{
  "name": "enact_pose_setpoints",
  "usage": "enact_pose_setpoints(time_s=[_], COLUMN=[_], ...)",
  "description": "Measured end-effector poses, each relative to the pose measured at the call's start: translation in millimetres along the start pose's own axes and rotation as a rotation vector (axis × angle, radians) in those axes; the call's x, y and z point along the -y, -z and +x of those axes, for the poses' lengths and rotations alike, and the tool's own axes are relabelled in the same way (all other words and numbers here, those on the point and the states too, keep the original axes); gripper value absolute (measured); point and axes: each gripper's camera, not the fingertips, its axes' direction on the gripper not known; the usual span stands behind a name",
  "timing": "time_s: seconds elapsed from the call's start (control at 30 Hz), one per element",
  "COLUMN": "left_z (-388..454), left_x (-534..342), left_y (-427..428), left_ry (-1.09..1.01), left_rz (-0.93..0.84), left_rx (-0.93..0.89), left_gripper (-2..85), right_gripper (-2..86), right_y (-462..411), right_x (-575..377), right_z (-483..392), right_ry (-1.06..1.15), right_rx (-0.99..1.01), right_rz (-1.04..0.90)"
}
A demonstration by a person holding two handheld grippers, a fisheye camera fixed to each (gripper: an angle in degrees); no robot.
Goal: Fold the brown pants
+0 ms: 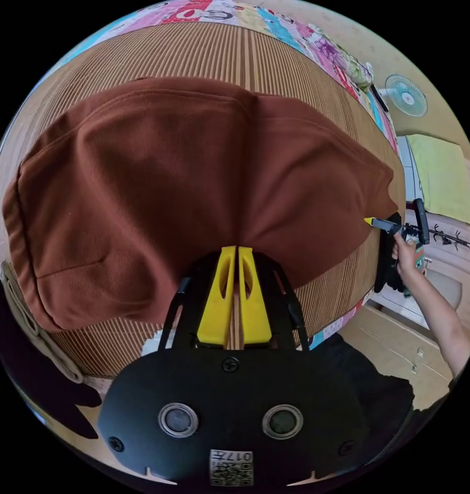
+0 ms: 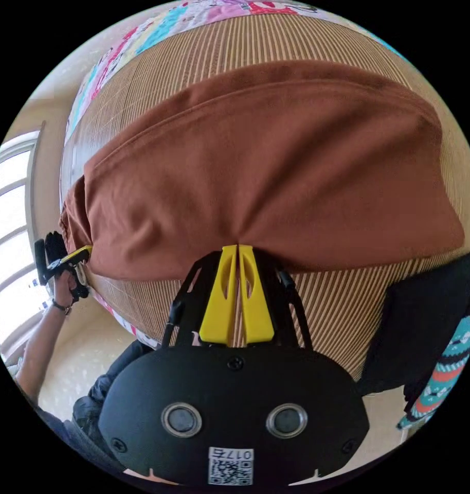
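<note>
The brown pants lie folded lengthwise across a striped mat. In the left gripper view my left gripper has its yellow jaws pressed together on the pants' near edge, and the fabric puckers toward the tips. At that view's right, a hand holds my right gripper, which pinches the pants' end. In the right gripper view the brown pants bunch at my right gripper, whose jaws are closed on the near hem. The left gripper grips the cloth's far left end there.
A patchwork quilt lies under the mat. A fan and a yellow-green cloth are at the right of the left gripper view. A dark garment and a teal patterned cloth lie by the mat's edge. A beige strap lies beside the pants.
</note>
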Motion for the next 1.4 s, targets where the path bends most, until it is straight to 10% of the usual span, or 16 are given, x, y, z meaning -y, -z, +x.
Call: enact_pose_setpoints(time_s=[0.17,0.3,0.47,0.73,1.03,1.17,1.4], left_z=[-14,-36,-116,-236,-220,-284,-293], left_x=[-57,-115,-200,-203,-141,-169,-169], left_y=[14,39,63,33,153,119,86], left_ry=[0.04,0.144,0.731,1.079,0.209,0.708,0.836], left_rz=[-0.02,0.134,0.389,0.522,0.422,0.332,0.277], left_rx=[0.097,-0.218,-0.34,-0.65,-0.618,-0.475,-0.42], left_gripper=[1.0,5.0,16.2,13.7,5.2,3.3,18.2], right_gripper=[0.3,0.3,0.4,0.4,0.4,0.4,0.4], right_y=[-33,-43,-39,-15,-2,-18,-24], right_x=[-72,-107,-139,-190,-220,-225,-229], right_z=[-14,0,43,67,41,29,13], right_ry=[0.003,-0.073,-0.298,-0.443,-0.457,-0.526,-0.516], right_rx=[0.038,0.117,0.38,0.434,0.365,0.472,0.593], right_rz=[-0.04,-0.061,-0.039,0.025,0.049,0.116,0.188])
